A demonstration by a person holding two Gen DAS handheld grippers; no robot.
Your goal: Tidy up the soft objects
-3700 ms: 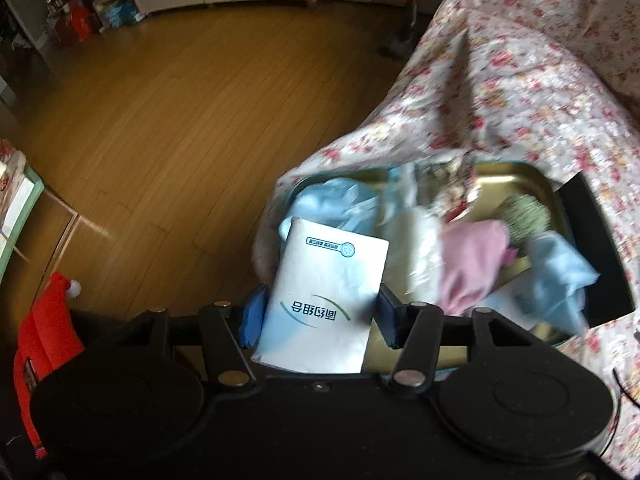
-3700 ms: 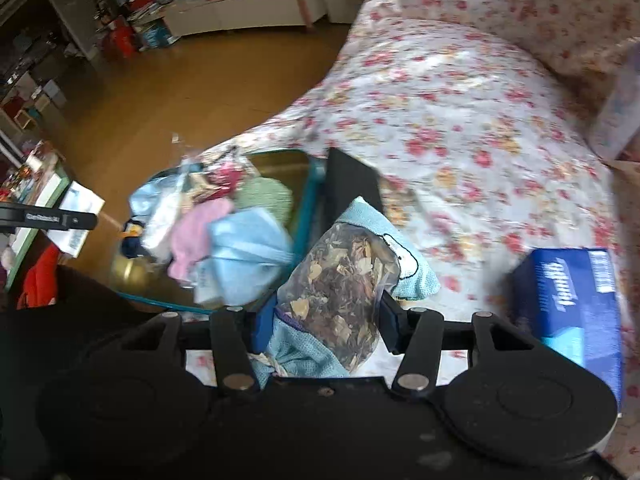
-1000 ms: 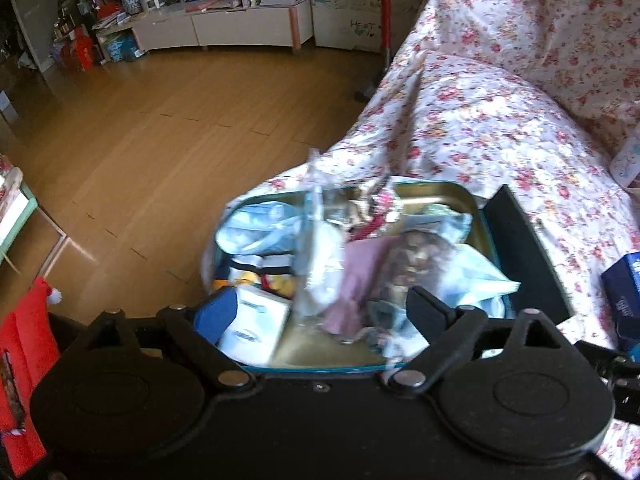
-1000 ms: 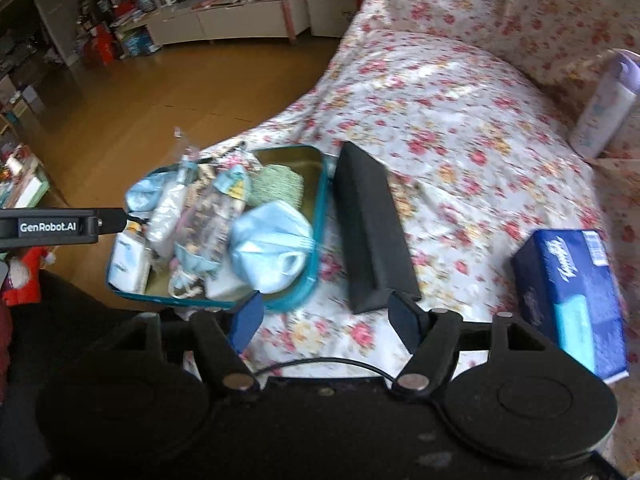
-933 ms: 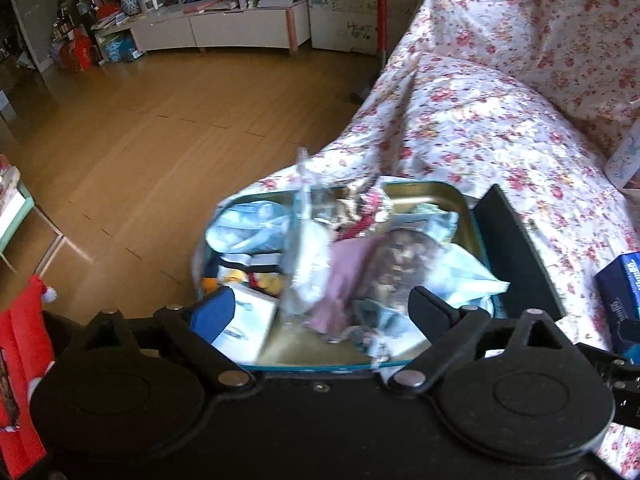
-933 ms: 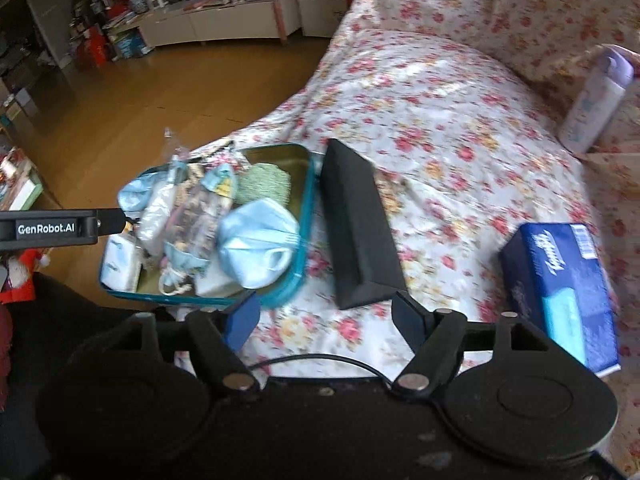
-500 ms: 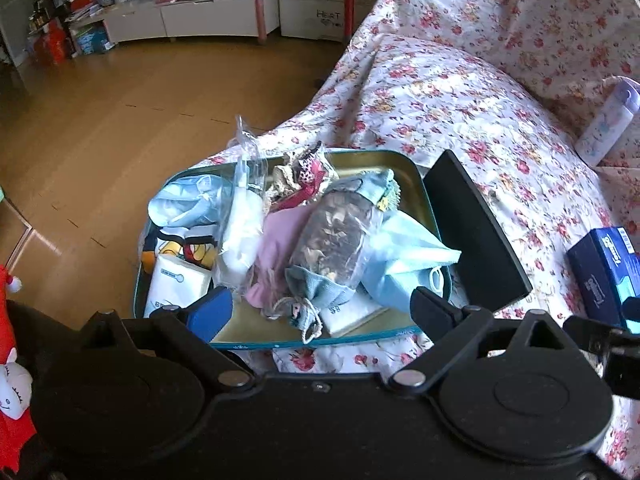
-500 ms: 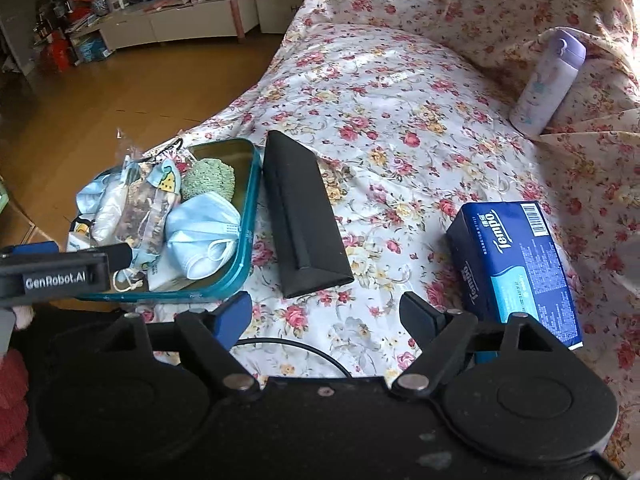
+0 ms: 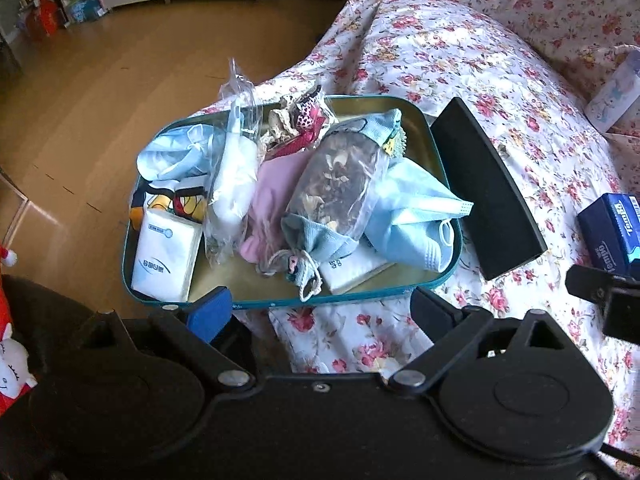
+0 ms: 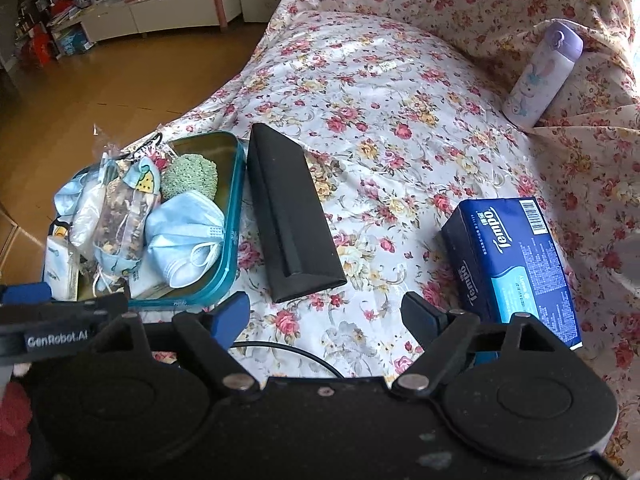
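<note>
L gripper [image 9: 320, 308] jaws wide, nothing between them. A few sec ago it held the white tissue pack [image 9: 166, 250]; pack now lies flat in the tin tray [image 9: 448, 184], at the corner nearest L's blue pad. R gripper [image 10: 326, 314] also empty, jaws wide w/ only floral cover [image 10: 360, 120] between; it was clamped on the potpourri sachet [image 9: 340, 184] back then. Sachet now lies on top of the pile, straight ahead of L, well off to R's left.

Reading: both deliveries done, tray holds all soft items in view. Blue Tempo tissue box [image 10: 516, 264] sits outside the tray, just beyond R's right finger; prob. the next candidate, though whether it counts as "soft" is unclear.

Materials/shapes:
- tray: metal, teal rim, gold inside, rounded rectangle.
- sachet: clear film over dried petals, knit blue pouch under it, drawstring end toward L.
- face masks [image 9: 412, 216]: pale blue, pleated, crumpled, ear loops loose.
- pink cloth [image 9: 272, 196]: soft, bunched.
- green pom-like sponge [image 10: 190, 176]: nubbly, round.
- black wedge case [image 10: 292, 212]: rigid, matte, beside tray's rim, ahead of R.
</note>
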